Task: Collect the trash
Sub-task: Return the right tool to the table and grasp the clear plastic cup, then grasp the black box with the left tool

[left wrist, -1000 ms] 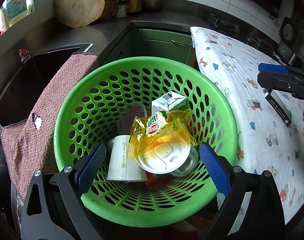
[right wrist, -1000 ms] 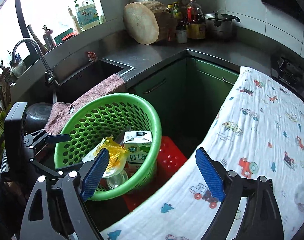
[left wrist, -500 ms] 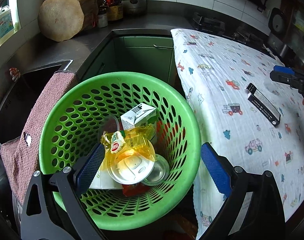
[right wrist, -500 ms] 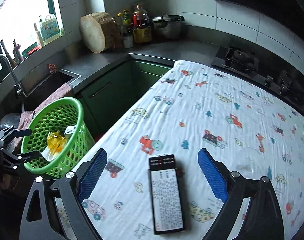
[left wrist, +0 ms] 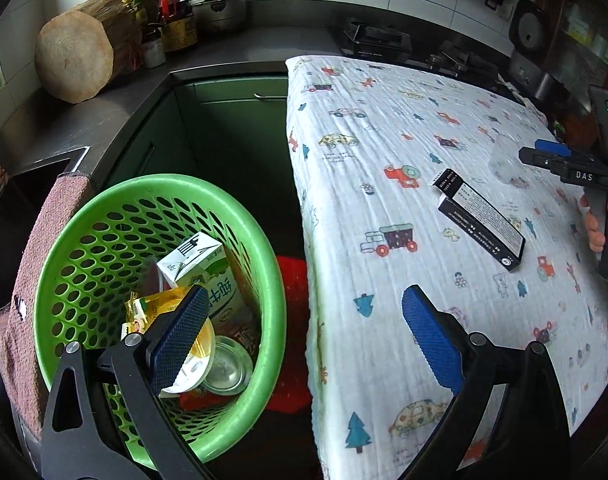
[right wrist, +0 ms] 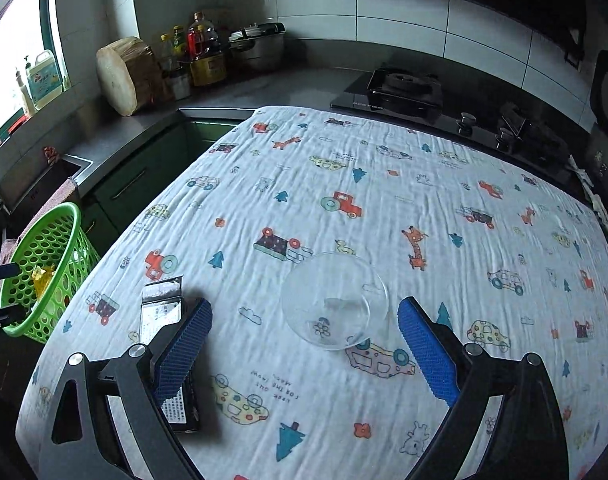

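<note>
Kitchen scene, two wrist views. Right gripper (right wrist: 304, 356) poised above the printed tablecloth (right wrist: 383, 200), jaws wide apart and just opened further, nothing pressed between the pads; clear plastic lid (right wrist: 334, 300) flat on the cloth, ahead of and between the fingers, apart from both. Black rectangular carton (right wrist: 162, 312) with its end flap open, lying on the cloth just beside the lid's left and partly hidden behind the left finger (right wrist: 182, 350). Left gripper (left wrist: 304, 344) likewise spread wide and empty, straddling the gap between the green perforated basket (left wrist: 84, 216) and the table edge. In the basket: milk carton (left wrist: 206, 264), yellow wrapper (left wrist: 160, 306), white lid (left wrist: 188, 372), metal can (left wrist: 228, 368), all heaped at the bottom. Same black carton seen from the left wrist, on the cloth, well apart from the basket. Pink towel (left wrist: 48, 240) draped over the sink edge, touching the basket's far side. Red crate (left wrist: 292, 280) on the floor below, between basket and table. Wooden chopping block (left wrist: 76, 64), bottles (left wrist: 172, 12) and steel pot (left wrist: 220, 8) along the counter; gas stove (right wrist: 403, 88) beyond the table.
</note>
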Demonstrator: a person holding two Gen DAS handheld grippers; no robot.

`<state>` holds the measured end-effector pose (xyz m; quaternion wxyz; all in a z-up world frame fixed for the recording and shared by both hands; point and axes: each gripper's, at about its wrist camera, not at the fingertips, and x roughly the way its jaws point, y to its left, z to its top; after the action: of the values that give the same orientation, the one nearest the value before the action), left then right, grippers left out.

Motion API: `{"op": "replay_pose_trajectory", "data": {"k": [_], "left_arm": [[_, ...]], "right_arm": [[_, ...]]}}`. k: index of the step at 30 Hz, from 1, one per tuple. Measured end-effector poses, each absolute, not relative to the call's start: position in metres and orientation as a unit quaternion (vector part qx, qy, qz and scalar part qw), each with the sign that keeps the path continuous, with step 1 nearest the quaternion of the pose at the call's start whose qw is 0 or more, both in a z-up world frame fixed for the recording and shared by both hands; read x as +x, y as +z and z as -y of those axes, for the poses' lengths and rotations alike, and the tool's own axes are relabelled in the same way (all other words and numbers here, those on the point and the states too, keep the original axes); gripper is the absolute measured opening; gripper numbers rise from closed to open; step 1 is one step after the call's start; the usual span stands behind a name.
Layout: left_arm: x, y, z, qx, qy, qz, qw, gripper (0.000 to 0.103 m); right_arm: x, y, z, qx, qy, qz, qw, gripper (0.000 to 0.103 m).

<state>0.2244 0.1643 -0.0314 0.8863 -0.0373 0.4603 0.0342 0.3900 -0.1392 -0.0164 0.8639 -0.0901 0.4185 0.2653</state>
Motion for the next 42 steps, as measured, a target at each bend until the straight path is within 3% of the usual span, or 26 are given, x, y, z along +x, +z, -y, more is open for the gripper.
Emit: {"op": "replay_pose_trajectory", "data": {"k": [20, 22, 23, 29, 42], "left_arm": [[0.28, -0.043, -0.097, -0.093, 0.0, -0.493, 0.865, 0.096], [0.286, -0.044, -0.09, -0.103, -0.002, -0.495, 0.863, 0.096], [0.289, -0.045, -0.086, -0.105, -0.004, -0.497, 0.861, 0.096], [0.302, -0.049, -0.065, -0.122, -0.01, -0.507, 0.853, 0.096], [0.34, -0.073, -0.036, -0.199, 0.038, -0.545, 0.814, 0.096]], "right_arm": [[0.425, -0.053, 0.143, -0.09, 0.283, -0.421, 0.857, 0.091], [0.428, -0.055, 0.142, -0.086, 0.288, -0.424, 0.854, 0.085], [0.428, -0.056, 0.142, -0.084, 0.289, -0.425, 0.854, 0.077], [0.427, -0.055, 0.148, -0.074, 0.293, -0.423, 0.854, 0.064], [0.409, -0.041, 0.193, -0.077, 0.269, -0.414, 0.866, 0.062]]}}
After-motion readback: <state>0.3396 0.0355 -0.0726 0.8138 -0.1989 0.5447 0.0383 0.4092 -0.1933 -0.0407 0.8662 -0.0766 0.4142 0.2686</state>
